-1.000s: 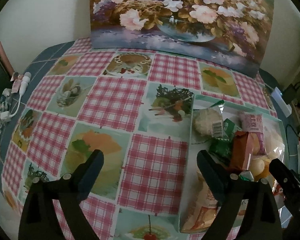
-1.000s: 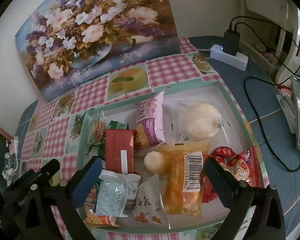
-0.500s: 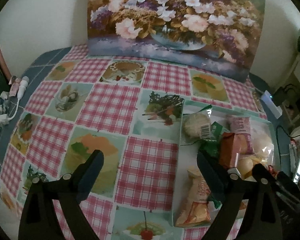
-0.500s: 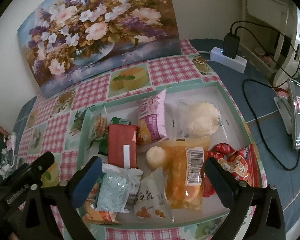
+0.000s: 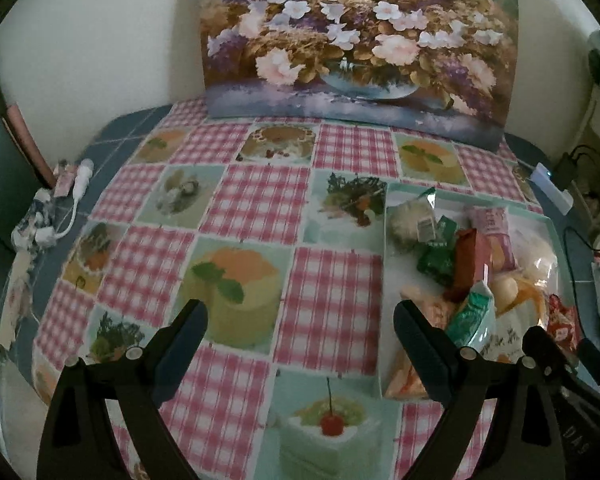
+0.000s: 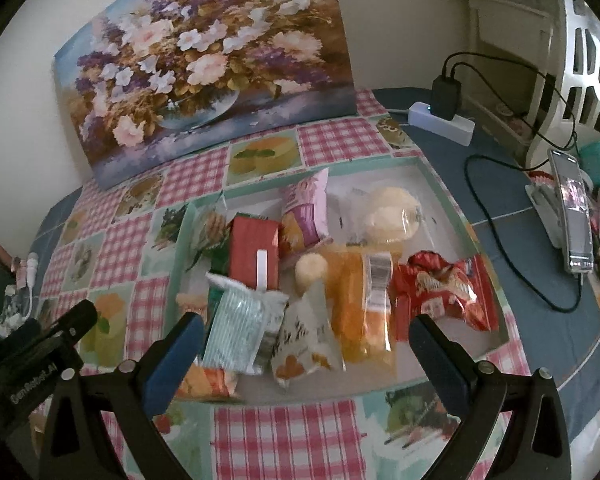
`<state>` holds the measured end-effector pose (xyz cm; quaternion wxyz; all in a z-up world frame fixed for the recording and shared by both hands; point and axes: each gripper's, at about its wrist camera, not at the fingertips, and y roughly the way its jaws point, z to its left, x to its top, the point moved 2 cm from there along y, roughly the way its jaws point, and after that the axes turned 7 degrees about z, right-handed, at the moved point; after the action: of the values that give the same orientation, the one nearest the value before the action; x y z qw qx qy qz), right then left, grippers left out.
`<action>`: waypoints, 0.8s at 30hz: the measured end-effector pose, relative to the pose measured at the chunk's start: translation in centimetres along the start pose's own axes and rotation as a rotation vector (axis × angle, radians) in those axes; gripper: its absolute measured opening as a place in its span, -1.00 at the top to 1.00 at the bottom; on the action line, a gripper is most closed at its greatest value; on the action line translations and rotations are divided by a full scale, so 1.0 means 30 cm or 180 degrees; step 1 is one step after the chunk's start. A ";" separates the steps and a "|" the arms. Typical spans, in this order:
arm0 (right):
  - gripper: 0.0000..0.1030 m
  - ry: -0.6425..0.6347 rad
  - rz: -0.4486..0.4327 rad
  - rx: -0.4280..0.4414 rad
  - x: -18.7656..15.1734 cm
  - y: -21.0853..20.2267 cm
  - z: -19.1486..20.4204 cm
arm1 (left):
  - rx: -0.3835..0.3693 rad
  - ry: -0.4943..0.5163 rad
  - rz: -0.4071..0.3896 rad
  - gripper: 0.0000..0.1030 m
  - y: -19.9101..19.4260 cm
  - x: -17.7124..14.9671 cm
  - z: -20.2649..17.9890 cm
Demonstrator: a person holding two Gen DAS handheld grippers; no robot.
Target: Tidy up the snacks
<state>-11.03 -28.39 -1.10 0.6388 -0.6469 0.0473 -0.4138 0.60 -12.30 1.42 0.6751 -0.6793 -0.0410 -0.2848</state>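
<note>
Lying jumbled in the white tray, glossy snack packets sit below 2 wide-open, empty grippers: left gripper, right gripper.

Dim room, cream wall behind. Flower painting propped against it at the table's far edge. Checked tablecloth over blue table. Power strip near the far right corner, cable trailing.

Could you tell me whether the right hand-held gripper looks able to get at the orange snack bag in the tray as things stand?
Probably yes. The right hand-held gripper is open and empty, just short of the orange snack bag, which lies on top in the tray with nothing over it.
</note>
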 end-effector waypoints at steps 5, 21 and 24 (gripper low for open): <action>-1.00 -0.0056 0.0014 0.0010 -0.044 -0.022 0.010 | 0.0097 0.0057 -0.0037 -0.83 -0.027 -0.039 0.015; -1.00 -0.0085 0.0037 -0.0012 -0.098 -0.047 0.010 | 0.0414 0.0228 0.0028 -0.83 -0.045 -0.117 0.031; -1.00 -0.0068 0.0025 -0.0013 -0.101 -0.052 0.007 | 0.0406 0.0200 0.0031 -0.83 -0.047 -0.118 0.038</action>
<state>-13.63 -26.15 -1.15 0.6396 -0.6523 0.0438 -0.4042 -2.62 -9.95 1.21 0.7194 -0.6258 -0.0344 -0.2995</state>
